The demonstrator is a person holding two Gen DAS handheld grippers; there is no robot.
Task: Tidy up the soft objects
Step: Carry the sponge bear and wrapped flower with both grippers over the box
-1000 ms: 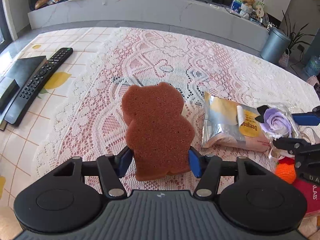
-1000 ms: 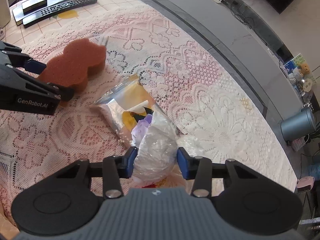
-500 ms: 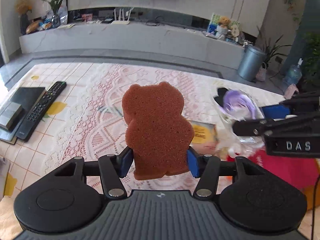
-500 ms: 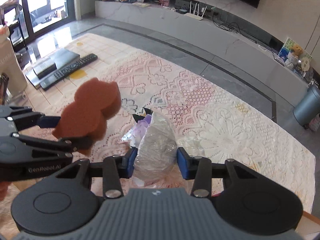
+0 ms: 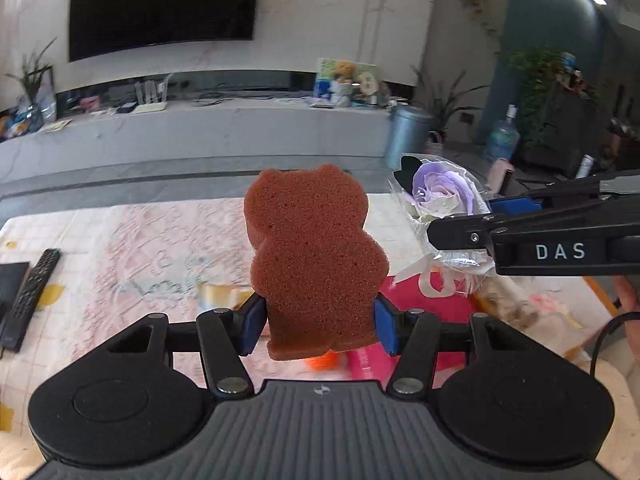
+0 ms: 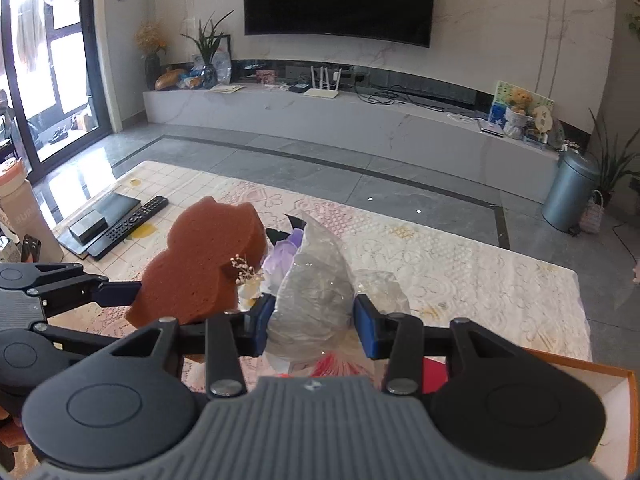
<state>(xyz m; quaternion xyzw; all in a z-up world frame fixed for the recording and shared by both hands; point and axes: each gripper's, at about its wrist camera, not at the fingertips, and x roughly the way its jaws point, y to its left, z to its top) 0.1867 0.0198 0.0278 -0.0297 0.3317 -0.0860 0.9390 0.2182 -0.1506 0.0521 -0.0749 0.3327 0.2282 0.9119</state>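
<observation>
My left gripper [image 5: 318, 330] is shut on a brown bear-shaped sponge [image 5: 312, 256] and holds it upright, well above the table. The sponge also shows in the right wrist view [image 6: 200, 268], with the left gripper [image 6: 120, 294] at the left. My right gripper [image 6: 314, 330] is shut on a purple fabric rose wrapped in clear plastic [image 6: 316, 292], also lifted. In the left wrist view the rose [image 5: 444, 196] sits to the right of the sponge, pinched by the right gripper [image 5: 464, 224].
A lace tablecloth [image 6: 460, 272] covers the table. A remote [image 5: 32, 292] and a dark box [image 6: 104, 216] lie at the left. A pink bag [image 5: 404, 300] and an orange item [image 5: 322, 360] lie below the grippers. An orange-edged box [image 6: 580, 376] is at the right.
Both grippers have risen high above the table with their objects, tilting up toward the room. The snack packet has dropped out of sight beneath them.
</observation>
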